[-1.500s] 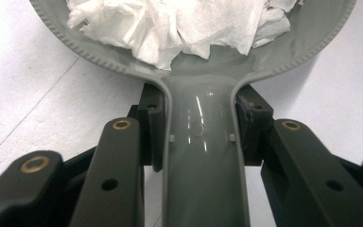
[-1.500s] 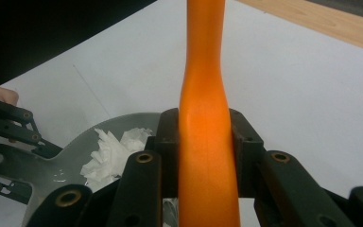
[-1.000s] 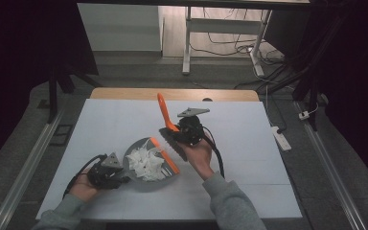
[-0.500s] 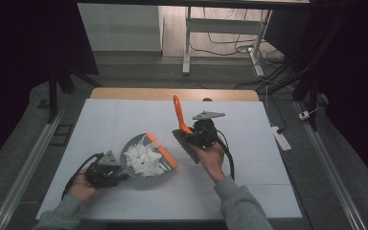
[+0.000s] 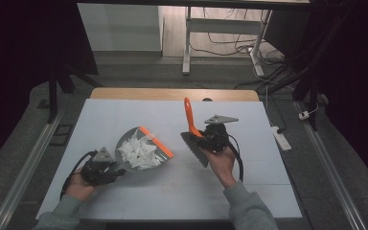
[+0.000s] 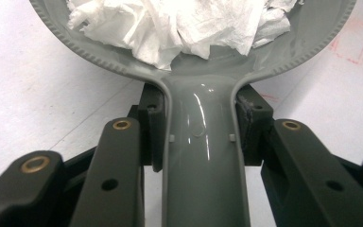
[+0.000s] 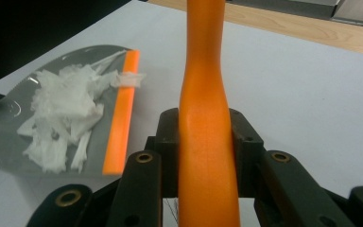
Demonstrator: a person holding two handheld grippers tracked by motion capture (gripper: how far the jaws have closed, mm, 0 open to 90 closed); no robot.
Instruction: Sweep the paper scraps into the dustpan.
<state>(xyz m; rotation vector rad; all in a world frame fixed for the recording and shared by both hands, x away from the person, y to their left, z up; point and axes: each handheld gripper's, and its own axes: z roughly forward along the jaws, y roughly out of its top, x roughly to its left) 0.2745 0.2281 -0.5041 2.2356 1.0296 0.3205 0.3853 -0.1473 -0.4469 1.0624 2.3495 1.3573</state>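
Observation:
A grey dustpan point(image 5: 129, 143) with an orange front lip point(image 5: 156, 141) lies on the white table, heaped with torn white paper point(image 5: 138, 152). My left gripper point(image 5: 111, 168) is shut on the dustpan's grey handle point(image 6: 201, 156), both pads pressed against its sides. To the right, my right gripper point(image 5: 202, 139) is shut on the orange handle point(image 7: 204, 118) of a hand brush, which stands tilted with the handle point(image 5: 189, 115) up and the dark bristles point(image 5: 194, 149) low over the table. The brush is apart from the dustpan point(image 7: 9, 137).
The white table top point(image 5: 249, 167) has a wooden strip point(image 5: 172, 94) along its far edge. A white power strip point(image 5: 280, 136) lies off the table's right side. A desk frame and cables stand on the floor beyond.
My right gripper has carried the brush to the right, away from the dustpan. The left gripper and the dustpan have stayed where they were.

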